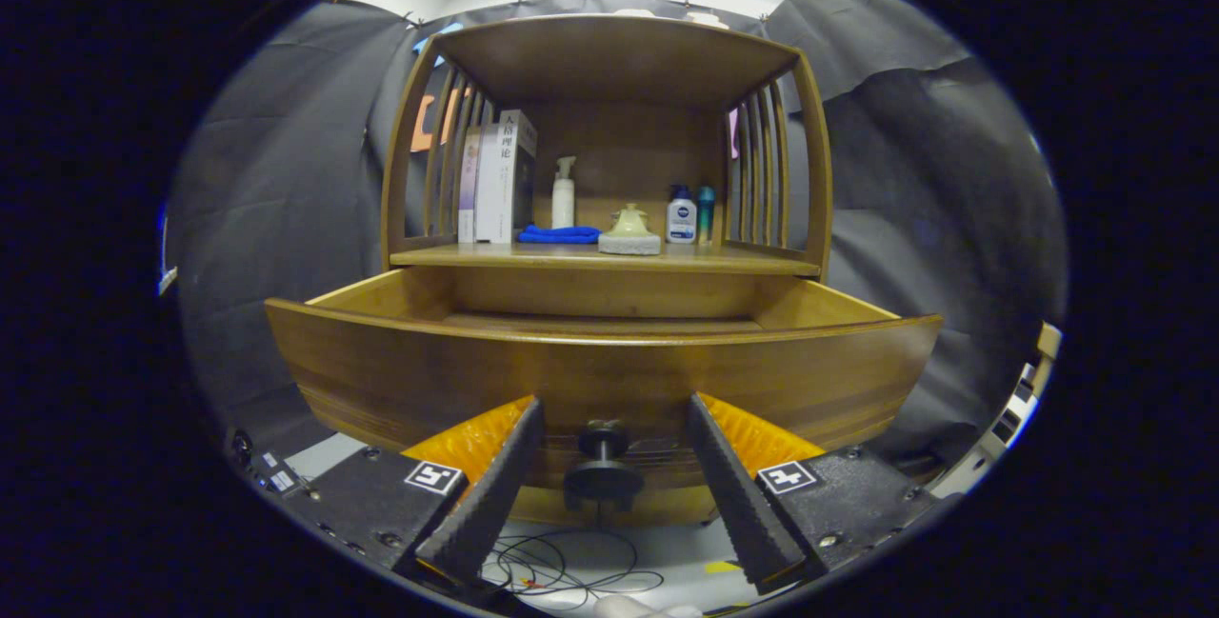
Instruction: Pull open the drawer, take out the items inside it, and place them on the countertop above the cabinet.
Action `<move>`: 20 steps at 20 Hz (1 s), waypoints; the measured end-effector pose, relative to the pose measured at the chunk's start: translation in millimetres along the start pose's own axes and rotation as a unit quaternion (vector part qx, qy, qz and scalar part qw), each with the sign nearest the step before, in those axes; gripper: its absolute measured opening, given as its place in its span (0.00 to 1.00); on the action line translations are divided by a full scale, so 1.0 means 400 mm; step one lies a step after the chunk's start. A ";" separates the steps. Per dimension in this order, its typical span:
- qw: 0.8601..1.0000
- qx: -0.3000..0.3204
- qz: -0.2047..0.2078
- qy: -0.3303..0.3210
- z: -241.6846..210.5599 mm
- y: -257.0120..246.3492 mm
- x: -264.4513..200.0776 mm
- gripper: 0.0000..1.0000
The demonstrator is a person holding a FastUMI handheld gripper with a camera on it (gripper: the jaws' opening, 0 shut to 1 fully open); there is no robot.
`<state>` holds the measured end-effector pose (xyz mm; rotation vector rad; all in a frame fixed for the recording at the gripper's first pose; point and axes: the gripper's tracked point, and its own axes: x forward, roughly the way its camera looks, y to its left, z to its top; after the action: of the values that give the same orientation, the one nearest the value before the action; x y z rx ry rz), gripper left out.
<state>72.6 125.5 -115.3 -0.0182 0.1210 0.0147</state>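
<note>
Drawer out, knob between your spread fingers, contents above and beyond.

Your gripper (614,413) stands wide, its fingers spread to either side of the small dark round knob (603,466) on the front of the curved brown wooden drawer (609,375); neither finger touches the knob, and nothing is held. The drawer is pulled well out of the wooden cabinet (609,56). Its open top lies above and beyond the knob, its long axis running crosswise to your fingers. From this low angle the front panel hides the drawer floor, so what lies inside cannot be told. Judged from here, you must lift over the front edge and reach down behind it. The countertop (609,259), higher again behind the drawer, carries books, bottles and a folded blue cloth.
</note>
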 end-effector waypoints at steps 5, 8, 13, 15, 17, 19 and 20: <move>1.000 0.003 0.002 0.004 0.004 0.002 0.011 0.97; 1.000 0.007 0.004 0.007 0.012 0.003 0.031 0.97; 1.000 0.009 0.001 0.000 0.039 0.013 0.081 0.97; 1.000 0.015 0.001 0.005 0.042 0.018 0.110 0.97; 1.000 0.019 0.000 0.000 0.054 0.020 0.136 0.97; 1.000 0.018 -0.001 -0.005 0.060 0.022 0.152 0.97; 1.000 0.016 -0.001 -0.005 0.062 0.022 0.163 0.97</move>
<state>140.2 135.5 -98.7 0.0131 0.1110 0.0118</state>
